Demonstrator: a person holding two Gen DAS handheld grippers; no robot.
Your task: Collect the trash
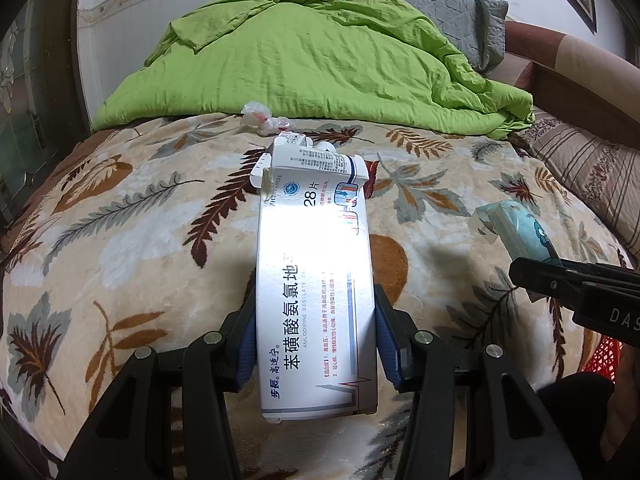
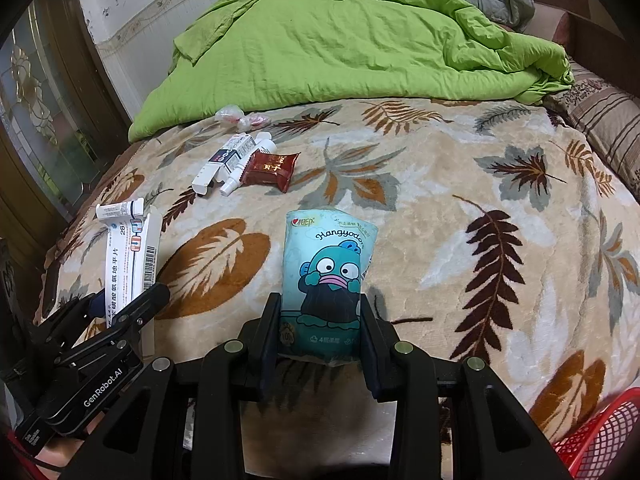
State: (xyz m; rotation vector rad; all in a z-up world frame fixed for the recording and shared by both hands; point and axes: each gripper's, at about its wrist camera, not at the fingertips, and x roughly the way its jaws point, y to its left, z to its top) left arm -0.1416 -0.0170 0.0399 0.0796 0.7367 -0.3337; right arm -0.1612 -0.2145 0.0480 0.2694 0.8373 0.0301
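Above the leaf-patterned blanket (image 2: 460,200), two pieces of trash are held clear: the medicine box (image 1: 316,280) is clamped in the left gripper (image 1: 316,344) and the tissue pack (image 2: 326,280) in the right gripper (image 2: 320,332), presumably for dropping into the red basket (image 2: 600,436) at the bed's edge. A snack wrapper (image 2: 270,170) and small cartons (image 2: 228,160) are left lying behind.

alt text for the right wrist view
The right gripper clamps a teal tissue pack above a leaf-print blanket. At left, the left gripper holds a white medicine box; beyond lie a red snack packet and green quilt.
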